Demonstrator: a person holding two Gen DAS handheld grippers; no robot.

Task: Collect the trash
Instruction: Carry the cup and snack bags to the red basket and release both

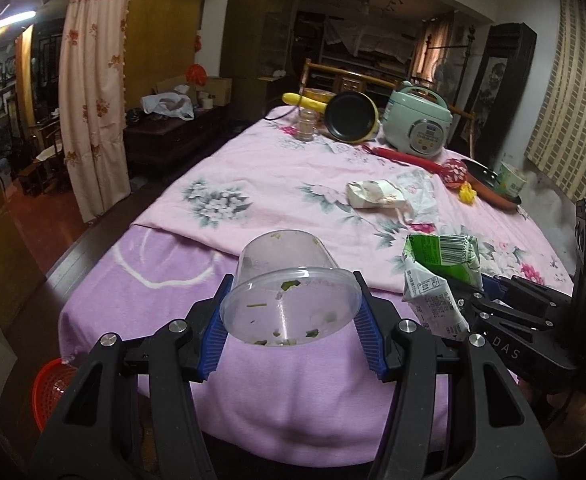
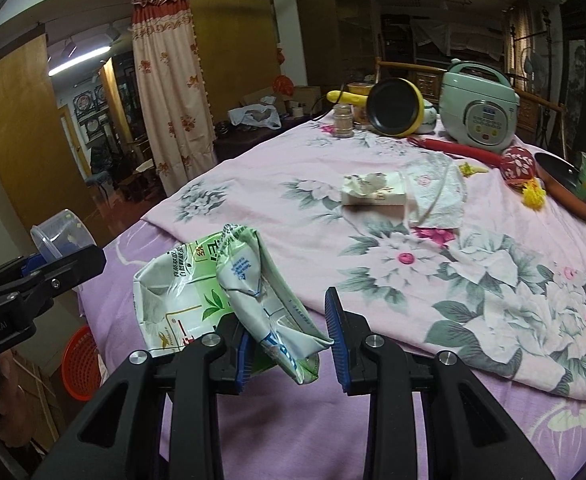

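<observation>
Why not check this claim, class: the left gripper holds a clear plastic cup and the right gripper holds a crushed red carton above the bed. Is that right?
Not quite: the carton is green and white, not red, as the right wrist view shows. The rest stands: the left gripper holds the clear plastic cup, and the right gripper holds the crushed carton above the bed.

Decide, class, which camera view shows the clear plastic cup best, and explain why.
The left wrist view. There the clear plastic cup sits centred between the left gripper pads, its whole body and food scraps visible. The right wrist view shows only part of the cup at the left edge, behind that gripper's black frame.
</observation>
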